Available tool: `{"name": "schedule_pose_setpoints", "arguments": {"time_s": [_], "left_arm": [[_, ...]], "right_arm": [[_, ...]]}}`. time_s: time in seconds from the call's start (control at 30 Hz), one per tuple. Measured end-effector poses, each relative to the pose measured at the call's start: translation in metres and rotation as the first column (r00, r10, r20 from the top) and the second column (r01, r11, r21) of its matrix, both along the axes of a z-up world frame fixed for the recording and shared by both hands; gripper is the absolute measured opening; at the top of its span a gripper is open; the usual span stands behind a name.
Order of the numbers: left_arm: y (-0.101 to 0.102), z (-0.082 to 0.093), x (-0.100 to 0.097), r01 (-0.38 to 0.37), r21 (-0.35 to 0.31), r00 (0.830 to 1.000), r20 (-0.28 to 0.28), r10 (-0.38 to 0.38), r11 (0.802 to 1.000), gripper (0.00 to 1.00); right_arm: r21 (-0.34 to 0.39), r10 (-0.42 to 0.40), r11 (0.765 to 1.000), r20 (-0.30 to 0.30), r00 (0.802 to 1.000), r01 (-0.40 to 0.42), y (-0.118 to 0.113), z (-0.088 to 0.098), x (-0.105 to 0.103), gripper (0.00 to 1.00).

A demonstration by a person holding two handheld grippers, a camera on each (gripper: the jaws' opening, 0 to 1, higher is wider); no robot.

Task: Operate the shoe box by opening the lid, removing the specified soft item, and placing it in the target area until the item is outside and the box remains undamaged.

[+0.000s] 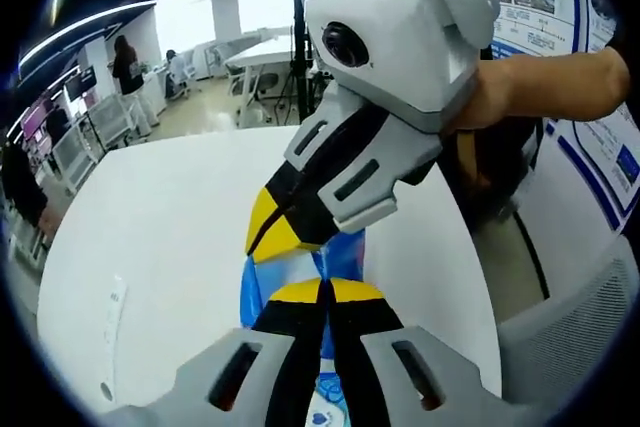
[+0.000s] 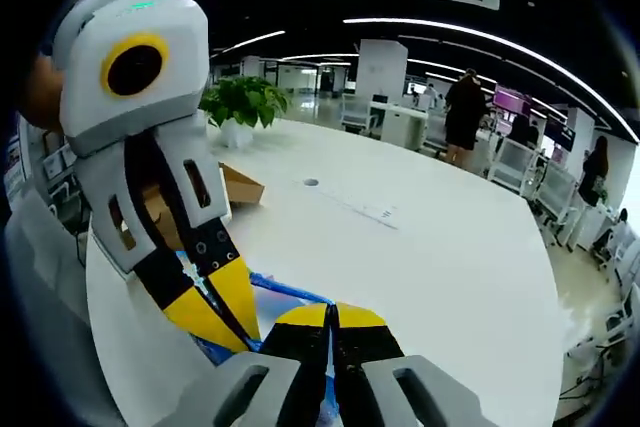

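Left gripper (image 1: 325, 292): in the left gripper view its two jaws are pressed together, yellow tips meeting, and they pinch the blue soft item (image 1: 345, 255) near its edge.
Blue soft item: it hangs between the two grippers above the white table (image 1: 170, 247); both grippers hold it, and their bodies hide most of it. In the right gripper view a blue fold (image 2: 285, 292) shows between the jaws.
Right gripper (image 1: 272, 229): in the left gripper view it comes in from the upper right, a person's hand (image 1: 520, 87) on it; its jaws are closed on the upper part of the same item.
Shoe box (image 2: 235, 187): in the right gripper view a brown cardboard piece lies on the table behind the left gripper (image 2: 215, 302); I cannot tell if the lid is on it.
Plant (image 2: 240, 102): green, in a white pot, at the far left side of the table.
White strip (image 2: 365, 209): flat on the table, near a small round hole.
Room: desks and chairs behind; a person in dark clothes (image 2: 465, 112) stands at a desk, well apart from the table.
Posters (image 1: 545, 2): on the wall at the right in the left gripper view.
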State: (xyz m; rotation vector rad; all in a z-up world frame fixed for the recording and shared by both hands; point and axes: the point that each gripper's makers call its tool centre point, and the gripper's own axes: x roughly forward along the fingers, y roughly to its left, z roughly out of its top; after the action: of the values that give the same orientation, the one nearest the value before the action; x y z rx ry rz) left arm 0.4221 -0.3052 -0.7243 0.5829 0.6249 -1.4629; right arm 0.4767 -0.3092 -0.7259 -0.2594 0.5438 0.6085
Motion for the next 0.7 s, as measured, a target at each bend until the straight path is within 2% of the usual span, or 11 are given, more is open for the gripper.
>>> {"name": "schedule_pose_setpoints", "arguments": {"time_s": [0.27, 0.7], "left_arm": [[-0.01, -0.018, 0.0, 0.008, 0.017, 1.0, -0.025, -0.008, 1.0, 0.0], [-0.017, -0.044, 0.002, 0.006, 0.043, 0.998, -0.063, -0.004, 0.999, 0.0]], "right_arm": [[-0.001, -0.014, 1.0, -0.028, 1.0, 0.014, -0.011, -0.018, 0.002, 0.0], [0.012, -0.034, 0.999, -0.073, 0.997, 0.035, -0.015, -0.042, -0.003, 0.0]]}}
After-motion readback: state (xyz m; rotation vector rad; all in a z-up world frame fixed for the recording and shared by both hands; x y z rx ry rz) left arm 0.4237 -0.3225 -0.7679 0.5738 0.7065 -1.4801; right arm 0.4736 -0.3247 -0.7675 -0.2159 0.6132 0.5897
